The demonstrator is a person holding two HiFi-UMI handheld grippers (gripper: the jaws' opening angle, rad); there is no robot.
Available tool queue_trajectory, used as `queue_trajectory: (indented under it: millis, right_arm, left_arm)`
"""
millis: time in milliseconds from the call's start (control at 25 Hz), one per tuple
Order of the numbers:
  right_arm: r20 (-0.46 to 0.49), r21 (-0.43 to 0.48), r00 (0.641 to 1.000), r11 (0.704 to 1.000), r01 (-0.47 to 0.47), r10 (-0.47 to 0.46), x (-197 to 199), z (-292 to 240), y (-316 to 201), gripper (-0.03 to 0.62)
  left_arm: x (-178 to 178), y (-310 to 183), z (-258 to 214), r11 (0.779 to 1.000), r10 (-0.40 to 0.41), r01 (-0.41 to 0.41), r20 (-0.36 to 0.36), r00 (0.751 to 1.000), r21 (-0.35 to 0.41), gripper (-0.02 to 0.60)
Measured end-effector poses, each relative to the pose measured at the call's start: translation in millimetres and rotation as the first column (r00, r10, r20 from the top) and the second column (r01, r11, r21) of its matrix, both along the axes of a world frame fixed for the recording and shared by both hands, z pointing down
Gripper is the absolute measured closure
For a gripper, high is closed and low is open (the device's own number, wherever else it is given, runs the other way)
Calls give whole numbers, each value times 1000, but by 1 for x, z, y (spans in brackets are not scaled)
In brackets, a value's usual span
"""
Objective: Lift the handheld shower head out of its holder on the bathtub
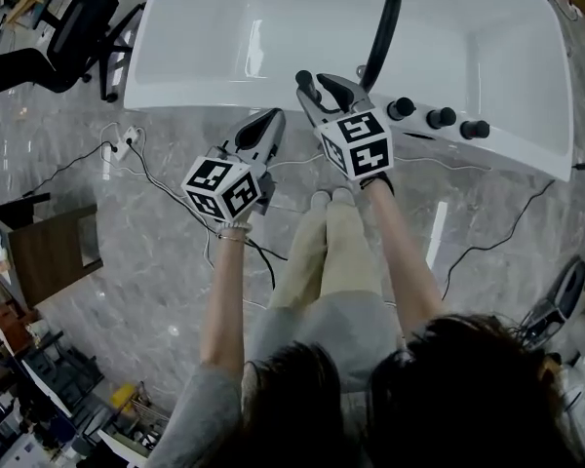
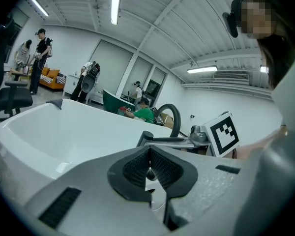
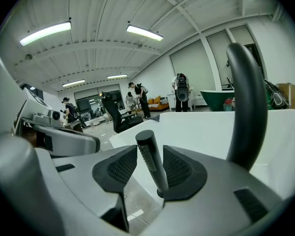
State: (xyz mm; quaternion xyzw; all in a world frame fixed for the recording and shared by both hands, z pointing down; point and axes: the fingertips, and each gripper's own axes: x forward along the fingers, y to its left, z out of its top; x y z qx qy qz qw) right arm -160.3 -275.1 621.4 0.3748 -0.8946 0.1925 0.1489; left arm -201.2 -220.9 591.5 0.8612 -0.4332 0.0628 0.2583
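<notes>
Standing between the parted jaws of the right gripper [image 3: 150,169] on the near rim of the white bathtub [image 1: 205,96], the slim dark cylindrical shower wand [image 3: 147,149] looks stiff, light and slick, best gripped mid-shaft.

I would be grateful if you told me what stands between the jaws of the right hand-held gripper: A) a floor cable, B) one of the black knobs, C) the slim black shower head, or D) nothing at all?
C: in the right gripper view the shower head rises upright between the jaws of the right hand-held gripper, which stand apart on either side of it.
</notes>
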Motion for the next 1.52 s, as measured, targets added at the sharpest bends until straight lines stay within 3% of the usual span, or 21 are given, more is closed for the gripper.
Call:
queue_trajectory:
  millis: [520,920,1160,1520]
  right_arm:
    - [18,-52,1000,999,-2,3,-9,62,-13,434]
    - [-20,-67,999,997,45,-46,-21,81,-18,434]
    - [-114,-28,990,996,83,-86,-24,85,-21,439]
    - [-151,-12,987,999,46,-47,-17,72,-22,459]
  left_arm:
    - [0,-10,63,997,29,-27,24,999,-67,577]
    - [3,-19,73,997,24,-23,20,1000,-79,577]
    - [-1,-20,77,996,11,-10,15,1000,-87,577]
    - [1,-22,72,996,-1,1,-2,1000,-85,577]
